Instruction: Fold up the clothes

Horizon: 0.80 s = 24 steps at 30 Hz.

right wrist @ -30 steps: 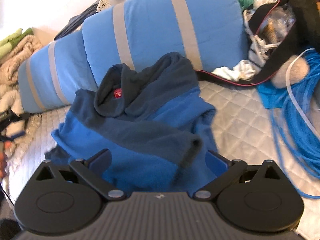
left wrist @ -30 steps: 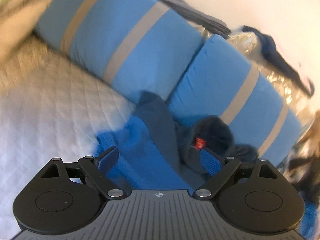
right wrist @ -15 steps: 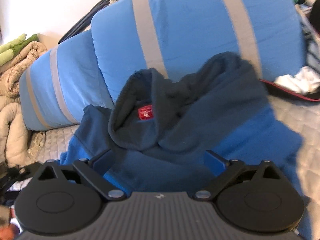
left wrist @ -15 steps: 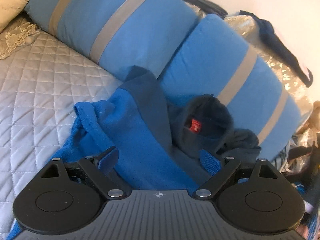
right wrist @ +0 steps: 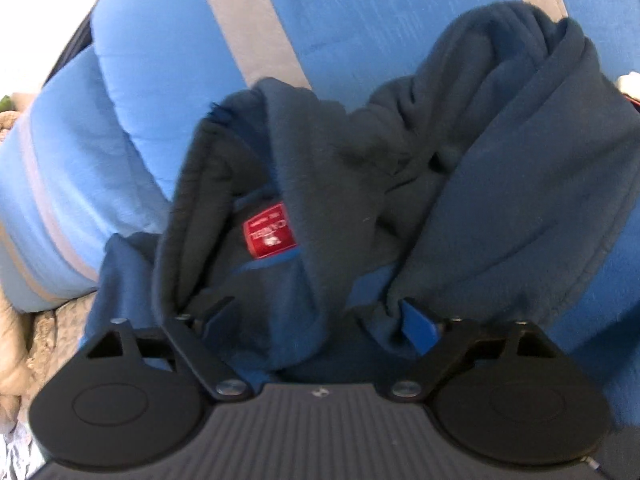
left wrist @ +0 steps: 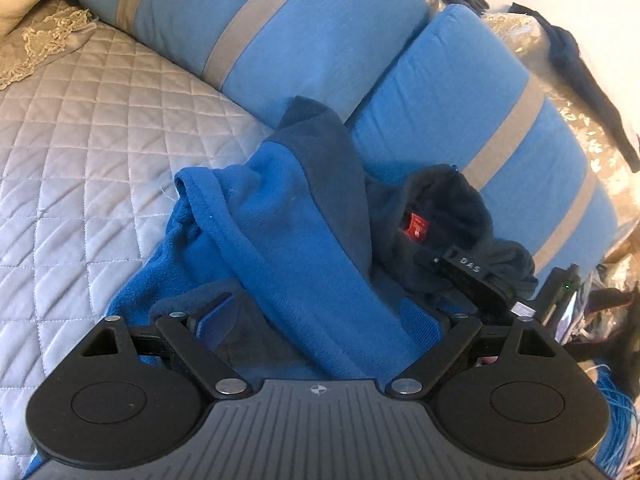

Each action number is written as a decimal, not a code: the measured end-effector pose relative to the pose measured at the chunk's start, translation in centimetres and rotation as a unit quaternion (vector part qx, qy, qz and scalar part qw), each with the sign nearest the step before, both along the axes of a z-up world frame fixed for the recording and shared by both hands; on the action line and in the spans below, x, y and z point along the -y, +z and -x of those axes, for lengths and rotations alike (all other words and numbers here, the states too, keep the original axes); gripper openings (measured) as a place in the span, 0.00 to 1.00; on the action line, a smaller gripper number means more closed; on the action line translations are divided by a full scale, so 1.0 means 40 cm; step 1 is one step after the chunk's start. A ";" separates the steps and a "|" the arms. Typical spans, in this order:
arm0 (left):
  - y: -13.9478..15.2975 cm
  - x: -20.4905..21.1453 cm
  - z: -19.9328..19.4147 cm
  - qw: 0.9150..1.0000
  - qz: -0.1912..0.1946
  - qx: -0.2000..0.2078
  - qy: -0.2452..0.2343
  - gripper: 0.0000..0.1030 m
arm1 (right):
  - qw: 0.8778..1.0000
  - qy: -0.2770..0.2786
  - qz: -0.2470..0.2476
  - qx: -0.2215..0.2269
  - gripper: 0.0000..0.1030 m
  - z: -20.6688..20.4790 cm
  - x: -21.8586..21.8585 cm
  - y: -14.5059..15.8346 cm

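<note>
Ahead of both grippers a quilted grey bedspread (left wrist: 80, 152) covers the bed, and two blue pillows with grey stripes (left wrist: 304, 28) lean along its far side. A crumpled fleece jacket (left wrist: 288, 232), bright blue with navy panels, lies on the bedspread just in front of the pillows and directly under both tools, its navy collar (right wrist: 240, 184) turned open to show a small red label (right wrist: 270, 230). The left gripper (left wrist: 316, 320) hangs over the near, bright blue part of the jacket with its jaws spread wide; fabric lies between the blue pads, but they do not press on it. The right gripper (right wrist: 320, 320) sits low over the collar, ahead and to the right of the left one, and its jaws are closing with a navy fold between them, the pads not yet visibly clamped. A coil of blue cord (left wrist: 616, 432) lies at the left gripper's far right.
</note>
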<state>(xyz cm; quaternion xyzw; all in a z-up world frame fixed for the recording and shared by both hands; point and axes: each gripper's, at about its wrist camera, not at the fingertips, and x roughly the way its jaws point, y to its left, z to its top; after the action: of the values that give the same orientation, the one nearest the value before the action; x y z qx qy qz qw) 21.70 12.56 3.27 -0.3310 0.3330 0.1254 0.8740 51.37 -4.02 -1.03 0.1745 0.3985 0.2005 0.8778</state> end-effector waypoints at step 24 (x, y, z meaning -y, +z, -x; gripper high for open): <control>-0.002 0.055 -0.038 0.999 0.024 -0.010 -0.042 0.87 | 0.989 -0.029 -0.141 0.020 0.40 -0.236 0.004 0.162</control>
<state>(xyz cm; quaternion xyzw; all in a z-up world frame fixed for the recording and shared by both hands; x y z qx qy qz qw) 23.22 10.37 3.18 -0.3363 0.3580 0.0842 0.8670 60.80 -4.17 5.46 0.3044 0.3430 0.2324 0.8577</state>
